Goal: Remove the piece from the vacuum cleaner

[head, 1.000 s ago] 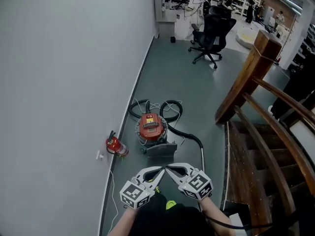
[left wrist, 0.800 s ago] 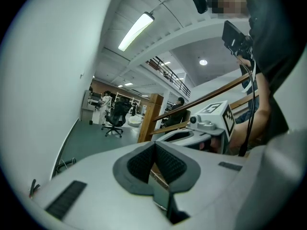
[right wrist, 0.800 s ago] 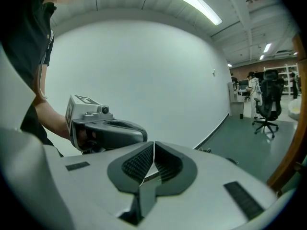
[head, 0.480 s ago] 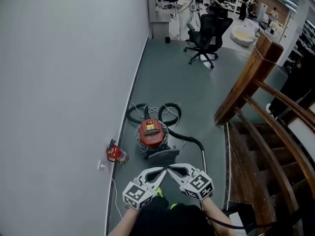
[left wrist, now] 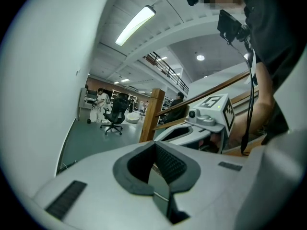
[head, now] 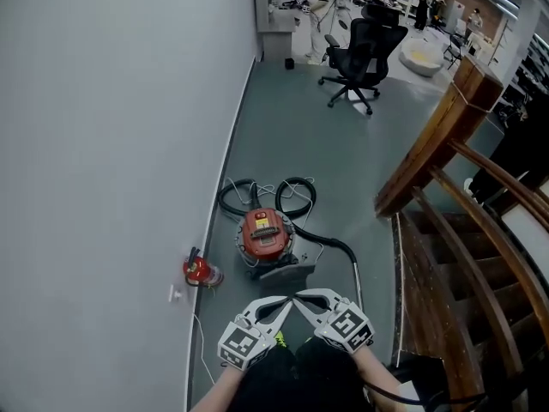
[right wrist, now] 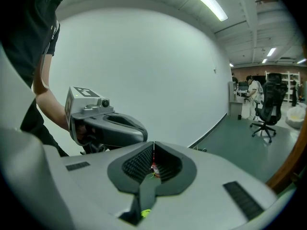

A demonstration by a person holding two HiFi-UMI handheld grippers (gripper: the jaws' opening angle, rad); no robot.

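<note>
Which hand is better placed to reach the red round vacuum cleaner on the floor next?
Left, but only just. The red round vacuum cleaner sits on the grey floor ahead, slightly to the left gripper side. The right gripper is beside it; both are shut, empty and well short of the vacuum.

My left gripper (head: 284, 301) and right gripper (head: 298, 298) are pale grey with black-and-white square markers, and the vacuum cleaner (head: 263, 234) is red with a black hose (head: 314, 197).

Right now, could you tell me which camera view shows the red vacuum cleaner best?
The head view: the red vacuum cleaner sits whole on the floor, its hose looped beside it. The left gripper view misses it; the right gripper view shows only an unidentifiable red sliver.
</note>
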